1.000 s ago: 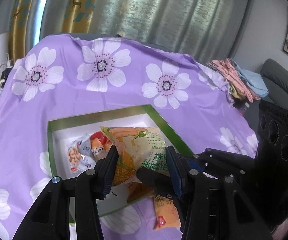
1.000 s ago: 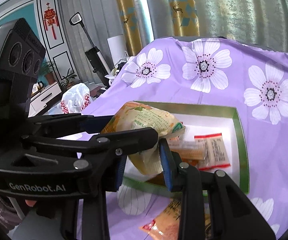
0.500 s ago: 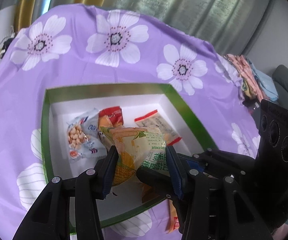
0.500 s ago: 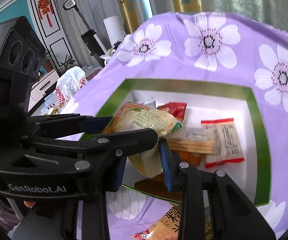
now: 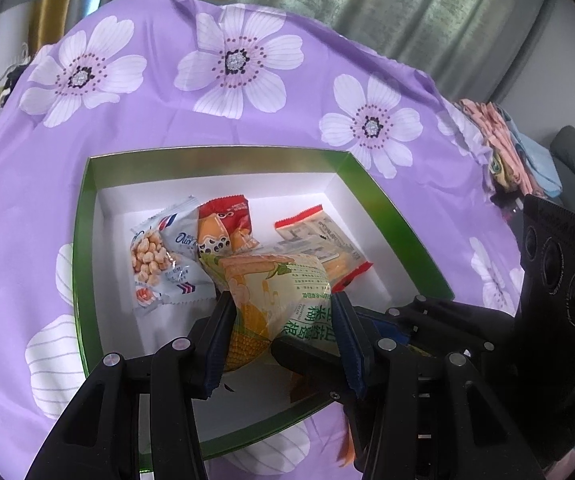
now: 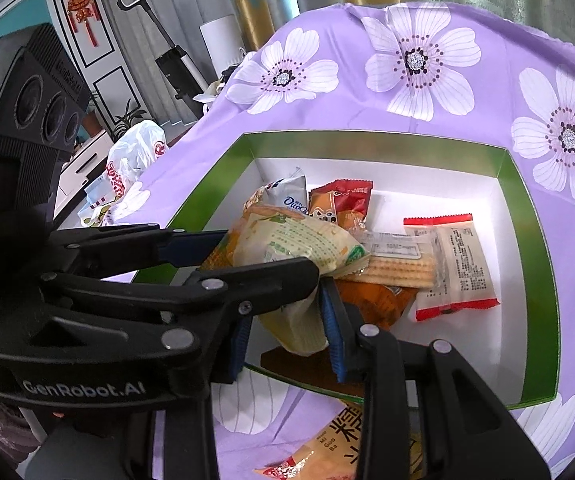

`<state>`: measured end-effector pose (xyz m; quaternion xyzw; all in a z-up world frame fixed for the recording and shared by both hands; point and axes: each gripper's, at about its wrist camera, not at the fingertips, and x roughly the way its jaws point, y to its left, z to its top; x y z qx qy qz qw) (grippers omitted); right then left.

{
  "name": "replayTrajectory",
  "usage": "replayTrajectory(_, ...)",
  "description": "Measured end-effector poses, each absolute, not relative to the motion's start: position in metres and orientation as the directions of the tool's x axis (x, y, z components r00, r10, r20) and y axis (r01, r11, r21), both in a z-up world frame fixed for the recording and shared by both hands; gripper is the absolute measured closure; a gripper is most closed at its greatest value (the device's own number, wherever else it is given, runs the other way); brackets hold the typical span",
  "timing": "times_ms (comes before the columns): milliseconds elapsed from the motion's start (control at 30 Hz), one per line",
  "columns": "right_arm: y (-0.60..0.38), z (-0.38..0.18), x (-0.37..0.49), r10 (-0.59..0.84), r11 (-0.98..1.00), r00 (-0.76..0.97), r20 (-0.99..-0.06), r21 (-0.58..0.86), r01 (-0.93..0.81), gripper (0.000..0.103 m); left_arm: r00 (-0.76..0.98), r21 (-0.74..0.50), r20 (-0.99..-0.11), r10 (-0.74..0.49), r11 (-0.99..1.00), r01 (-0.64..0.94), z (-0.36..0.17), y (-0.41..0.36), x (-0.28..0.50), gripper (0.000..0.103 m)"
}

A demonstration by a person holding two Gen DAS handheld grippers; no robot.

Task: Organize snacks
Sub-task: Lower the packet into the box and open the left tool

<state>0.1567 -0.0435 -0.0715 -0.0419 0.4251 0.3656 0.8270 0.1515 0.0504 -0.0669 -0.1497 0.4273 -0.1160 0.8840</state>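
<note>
Plainly, the left gripper (image 5: 283,332) clamps the puffy yellow corn-print snack bag (image 5: 271,300) over the green-walled white box (image 5: 399,220). Right view: the right gripper's (image 6: 287,328) jaws are opening around that bag's lower end.
</note>
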Motion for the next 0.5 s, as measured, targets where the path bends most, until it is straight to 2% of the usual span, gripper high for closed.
replayTrajectory(500, -0.0429, -0.0723, 0.1575, 0.561, 0.738, 0.364, -0.743, 0.250, -0.627, 0.068, 0.603, -0.338, -0.738, -0.302, 0.939, 0.056, -0.0668, 0.0482, 0.1522, 0.055)
